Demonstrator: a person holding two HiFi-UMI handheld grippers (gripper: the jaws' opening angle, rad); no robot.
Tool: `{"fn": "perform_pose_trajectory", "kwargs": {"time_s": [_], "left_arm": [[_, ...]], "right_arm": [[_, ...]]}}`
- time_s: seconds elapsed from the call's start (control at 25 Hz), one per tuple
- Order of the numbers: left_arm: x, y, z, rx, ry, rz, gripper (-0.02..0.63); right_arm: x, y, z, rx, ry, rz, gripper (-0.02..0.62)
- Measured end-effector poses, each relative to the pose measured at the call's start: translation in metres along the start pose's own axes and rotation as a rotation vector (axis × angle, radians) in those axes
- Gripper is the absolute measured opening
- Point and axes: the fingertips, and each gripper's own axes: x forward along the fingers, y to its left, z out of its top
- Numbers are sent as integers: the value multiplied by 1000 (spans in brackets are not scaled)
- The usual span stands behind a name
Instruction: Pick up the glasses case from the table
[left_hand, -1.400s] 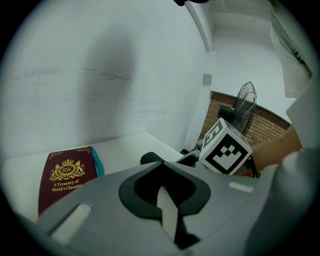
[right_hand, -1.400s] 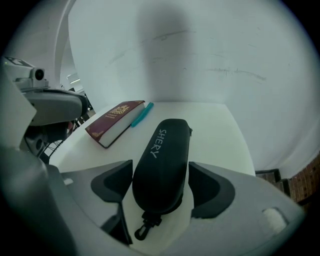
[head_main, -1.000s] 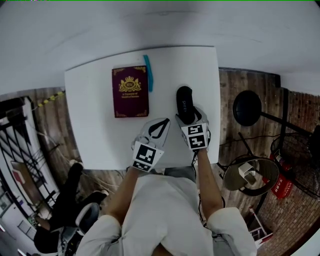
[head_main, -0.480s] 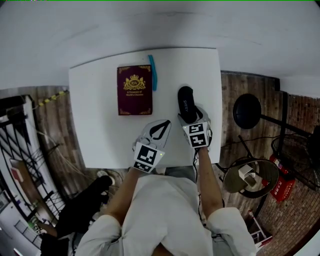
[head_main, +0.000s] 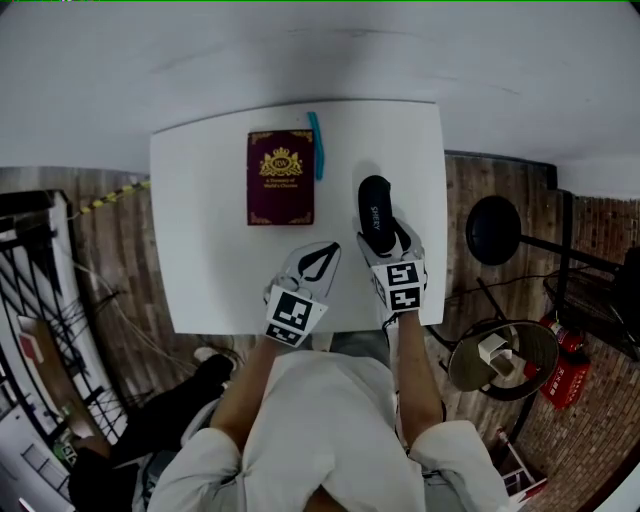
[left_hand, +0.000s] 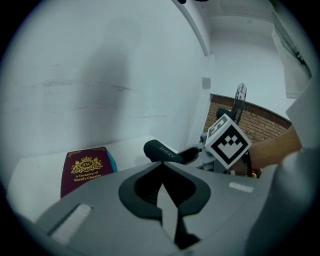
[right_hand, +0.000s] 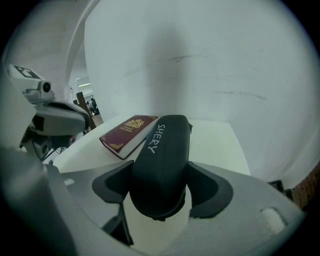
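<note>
The black glasses case marked SHERY sits lengthwise between the jaws of my right gripper, which is shut on its near end. From the left gripper view the case sticks out past the right gripper, and its far end looks slightly above the white table. My left gripper is shut with nothing in it, just left of the right one near the table's front edge.
A maroon book lies at the table's back middle with a teal pen along its right side. Right of the table stand a black round fan base and a round stool. Someone's legs show at lower left.
The head view has drifted, so the table now shows further right. My right gripper stays shut on the case and has drawn slightly nearer. The legs at lower left have moved.
</note>
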Motion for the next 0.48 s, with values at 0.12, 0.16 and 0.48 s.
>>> {"fn": "perform_pose_trajectory", "kwargs": {"time_s": [0.12,0.16,0.48], "left_arm": [[-10,-2,2,10,-16,-1,18],[-14,-3,4,15,-22,-2,18],[-51,-7,26,59,-100,-3,18]], "right_arm": [[-21,7,17,16,-74,-8,334],[-29,9,23,19,-100,-11,333],[-100,35,70,-8,-283,-44,333]]}}
